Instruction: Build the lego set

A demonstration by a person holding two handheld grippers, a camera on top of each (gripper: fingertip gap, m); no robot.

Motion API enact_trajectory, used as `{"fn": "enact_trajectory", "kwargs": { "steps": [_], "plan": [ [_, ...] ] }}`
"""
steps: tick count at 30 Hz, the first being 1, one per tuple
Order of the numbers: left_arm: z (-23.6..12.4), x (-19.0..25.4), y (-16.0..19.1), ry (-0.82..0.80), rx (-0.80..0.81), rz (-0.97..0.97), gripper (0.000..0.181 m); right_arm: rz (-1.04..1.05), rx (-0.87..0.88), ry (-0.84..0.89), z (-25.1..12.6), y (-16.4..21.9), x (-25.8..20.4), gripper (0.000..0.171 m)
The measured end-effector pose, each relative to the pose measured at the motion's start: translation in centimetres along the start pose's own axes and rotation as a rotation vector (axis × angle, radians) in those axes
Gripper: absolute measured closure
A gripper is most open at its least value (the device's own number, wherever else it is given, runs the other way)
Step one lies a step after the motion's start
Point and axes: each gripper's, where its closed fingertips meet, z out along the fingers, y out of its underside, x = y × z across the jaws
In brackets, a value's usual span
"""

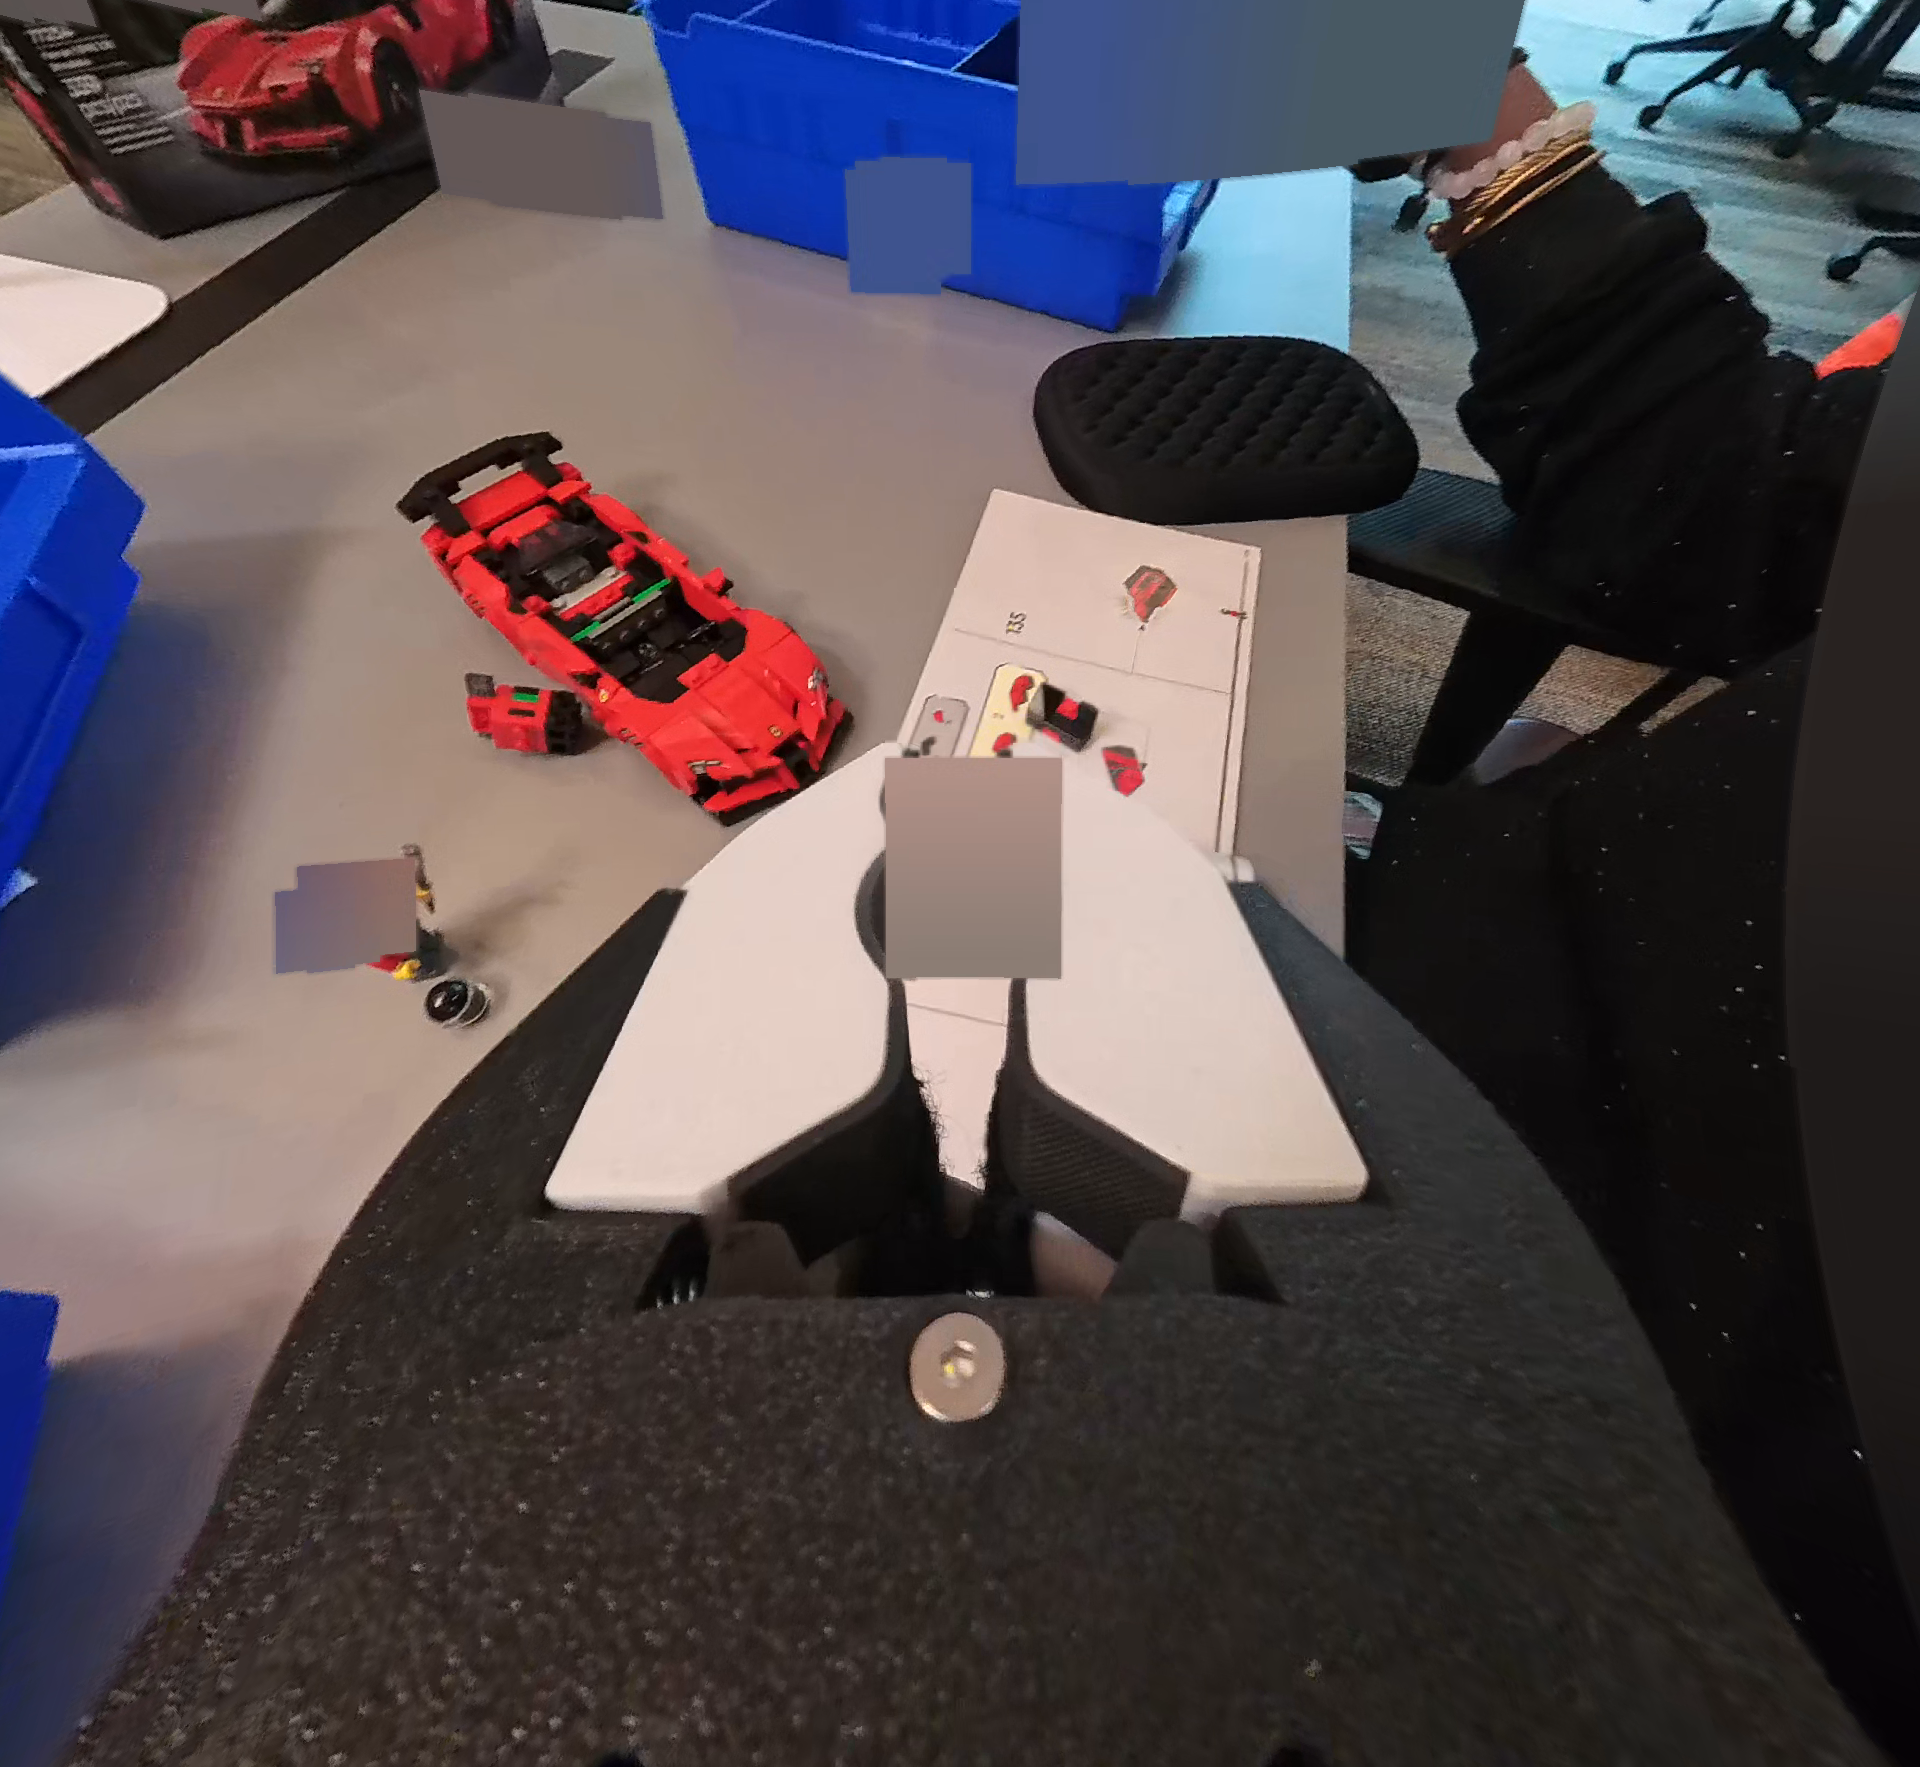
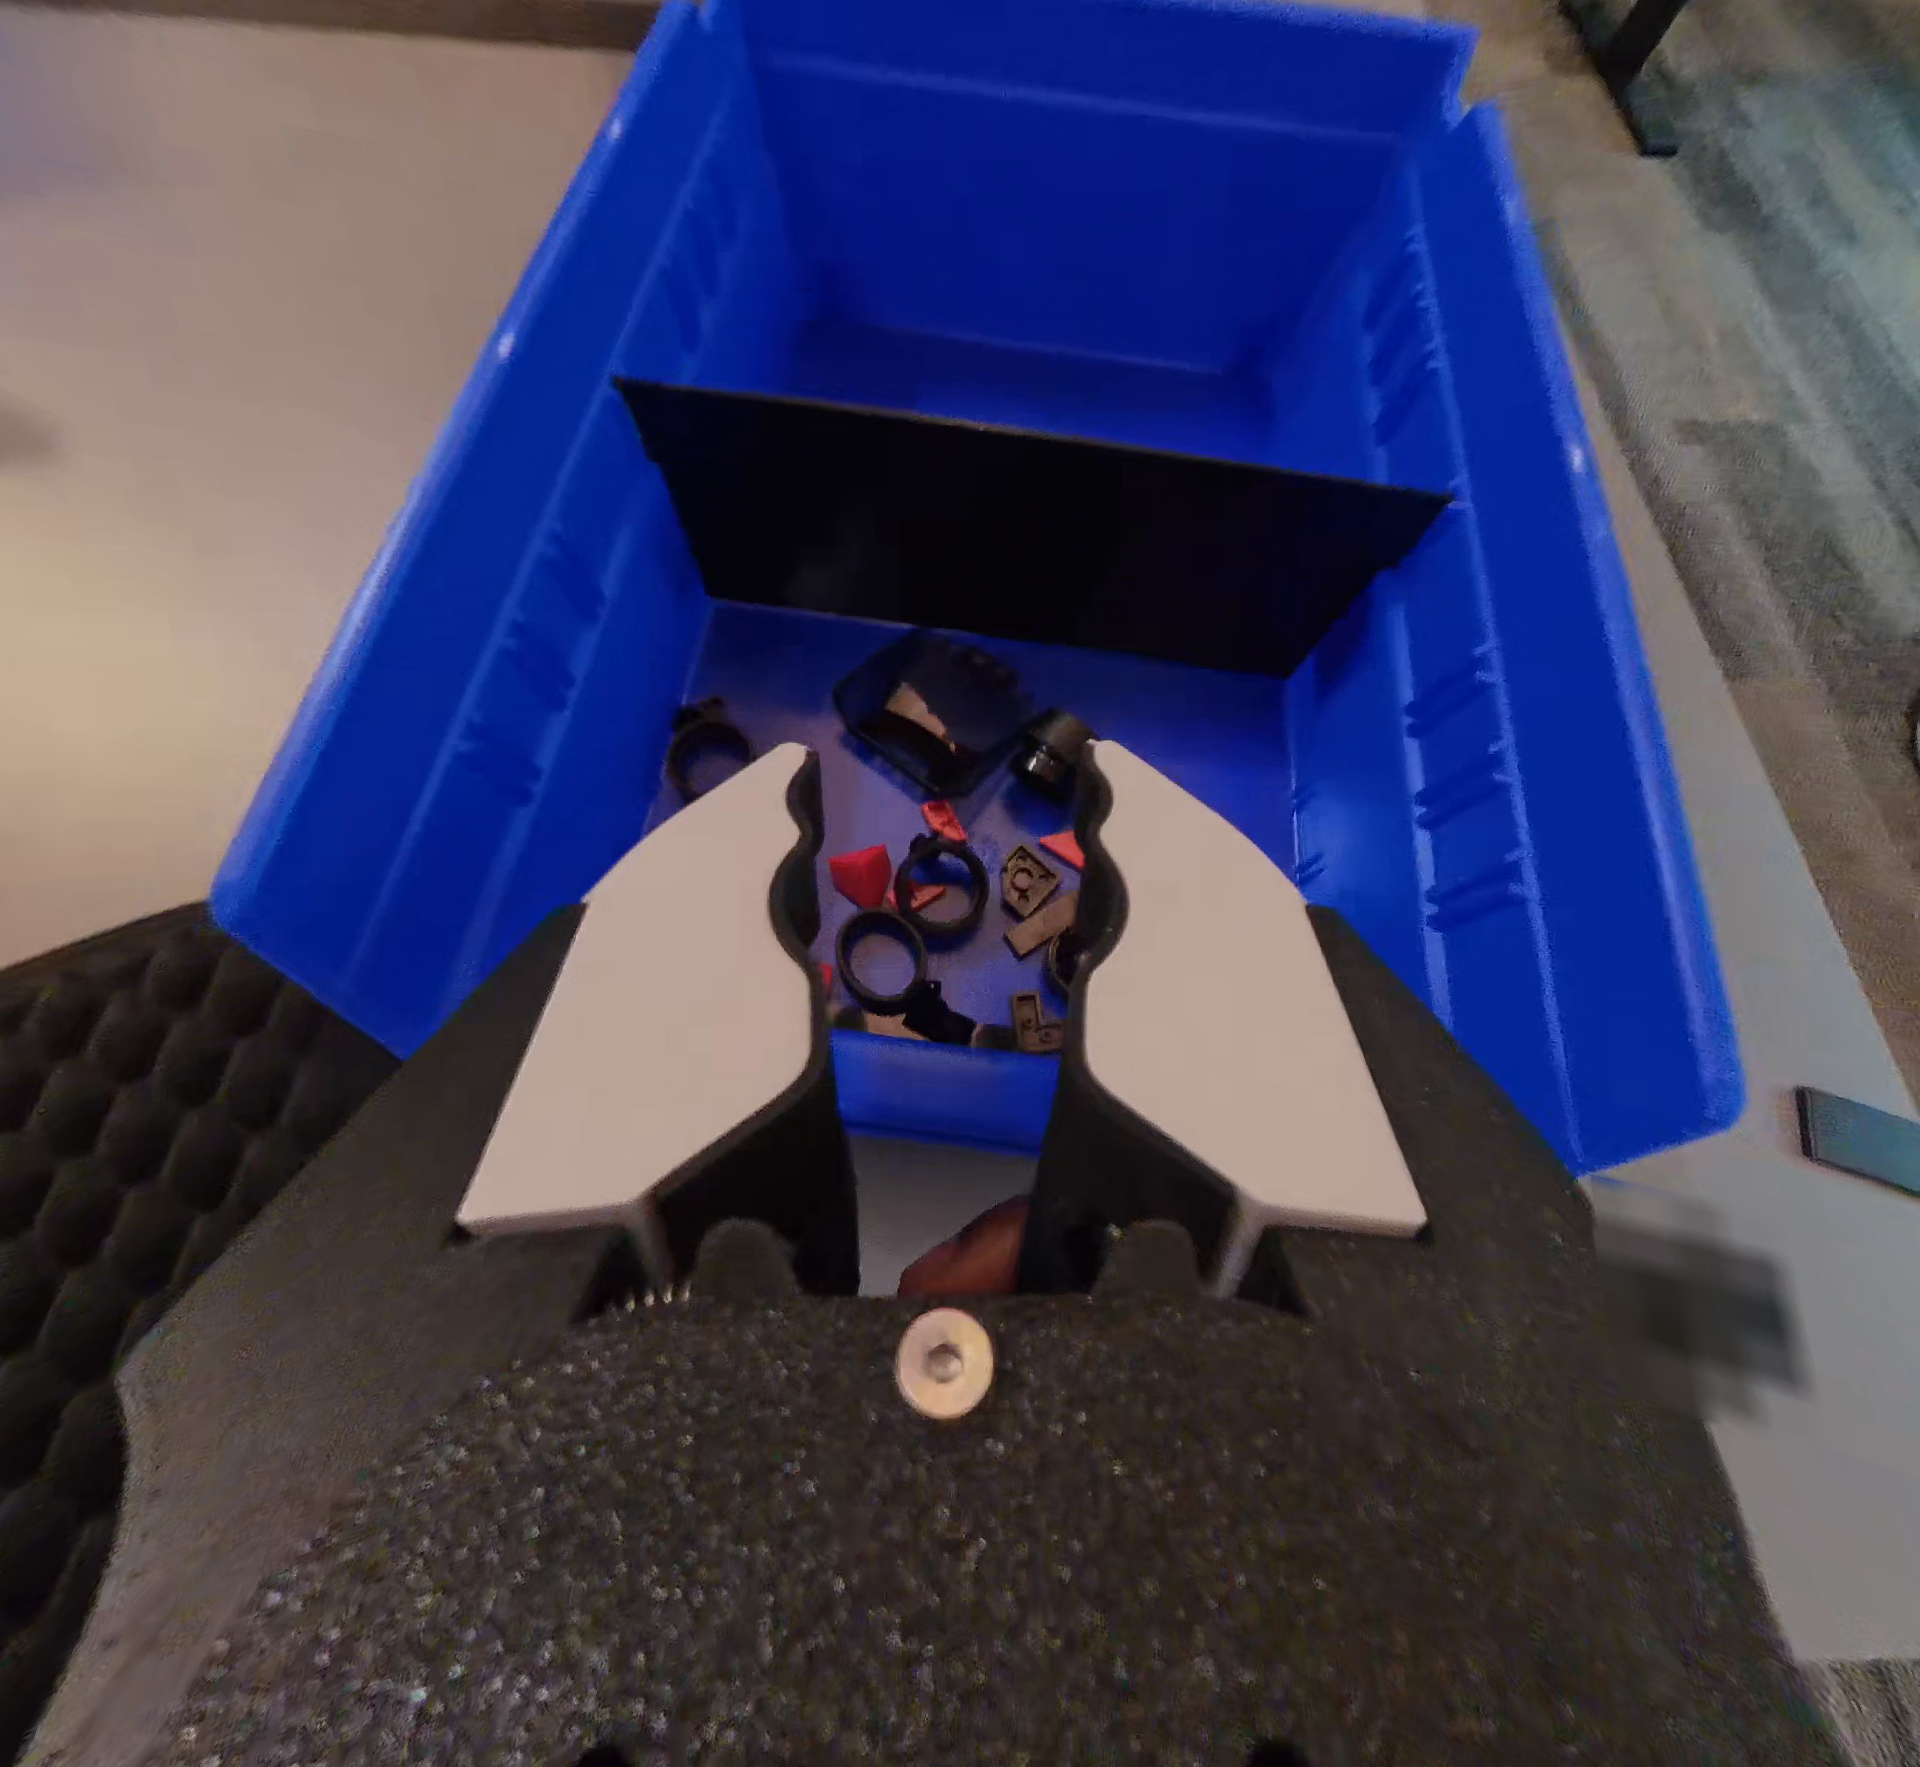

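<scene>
Left wrist view has the left tool (image 1: 971, 870) low in the frame, its tips hidden under a blur patch, so I cannot tell whether it is apart or together. Beyond it on the desk (image 1: 727, 387) lies the booklet (image 1: 1132, 657) with a small piece (image 1: 1065, 712) on it; the red car (image 1: 623, 621) sits at centre left, a red sub-build (image 1: 523, 718) just beside it. At upper left stands the box (image 1: 281, 44). Right wrist view shows the right tool (image 2: 948, 761) spread apart over the blue bin (image 2: 499, 637), holding nothing; loose parts (image 2: 935, 886) lie in the near compartment, before the black divider (image 2: 1029, 522).
</scene>
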Motion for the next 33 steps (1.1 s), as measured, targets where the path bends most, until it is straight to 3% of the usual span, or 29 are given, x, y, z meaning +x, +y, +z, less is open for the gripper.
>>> {"fn": "enact_trajectory", "kwargs": {
  "steps": [4,5,7,10,11,16,20,21,22,23,24,27,28,29,30,31,32,33],
  "plan": [
    [-1.0,-1.4,-0.4,-0.089,0.027,-0.018,0.159,-0.009,0.188,-0.156,-2.1,-3.3,-2.6,0.123],
    [-1.5,-2.2,-0.5,-0.14,0.038,-0.031,0.151,-0.02,0.232,-0.216,-2.9,-4.2,-3.7,0.111],
    [-2.7,-4.5,-0.8,-0.298,0.055,-0.075,0.117,-0.049,0.289,-0.306,-4.4,-5.4,-5.7,0.086],
    [-5.5,-7.1,-0.7,-0.512,0.042,-0.133,0.048,-0.102,0.301,-0.365,-5.8,-6.2,-8.0,0.066],
    [-6.5,-7.5,-0.5,-0.564,0.027,-0.152,0.035,-0.12,0.299,-0.364,-6.1,-6.4,-8.6,0.062],
    [-12.4,-8.5,0.6,-0.793,-0.032,-0.194,0.035,-0.182,0.268,-0.327,-6.7,-7.4,-11.8,0.035],
    [-18.8,-8.5,2.0,-0.995,-0.07,-0.218,0.036,-0.266,0.221,-0.247,-6.5,-7.5,-13.8,0.024],
    [-20.2,-8.2,2.3,-1.028,-0.079,-0.209,0.046,-0.289,0.218,-0.22,-6.4,-7.6,-14.1,0.031],
    [-21.3,-7.6,2.3,-1.031,-0.065,-0.182,0.095,-0.328,0.218,-0.207,-6.4,-7.6,-14.6,0.078],
    [-21.8,-6.9,1.6,-1.009,-0.007,-0.154,0.113,-0.386,0.235,-0.219,-6.7,-7.6,-15.4,0.154],
    [-22.1,-6.3,0.8,-0.978,0.058,-0.149,0.13,-0.417,0.288,-0.214,-6.9,-8.1,-16.1,0.171],
    [-23.4,-5.9,0.4,-1.05,0.062,-0.115,0.181,-0.411,0.324,-0.146,-6.9,-8.9,-16.6,0.171],
    [-23.8,-6.1,0.7,-1.104,0.029,-0.104,0.175,-0.408,0.347,-0.133,-7.0,-9.2,-16.8,0.16],
    [-23.9,-6.3,1.1,-1.141,-0.013,-0.115,0.139,-0.394,0.362,-0.119,-6.9,-9.4,-16.9,0.12],
    [-23.9,-6.5,1.9,-1.165,-0.076,-0.168,0.072,-0.379,0.348,-0.104,-6.7,-9.4,-16.9,0.078],
    [-23.8,-6.7,2.9,-1.18,-0.146,-0.244,0.038,-0.372,0.295,-0.092,-6.1,-8.9,-16.7,0.05],
    [-23.7,-6.9,3.5,-1.196,-0.185,-0.281,0.035,-0.36,0.242,-0.063,-5.6,-8.4,-16.3,0.028],
    [-23.3,-7.0,3.4,-1.198,-0.19,-0.27,0.035,-0.356,0.205,-0.039,-5.3,-7.9,-15.9,0.024]
  ]
}}
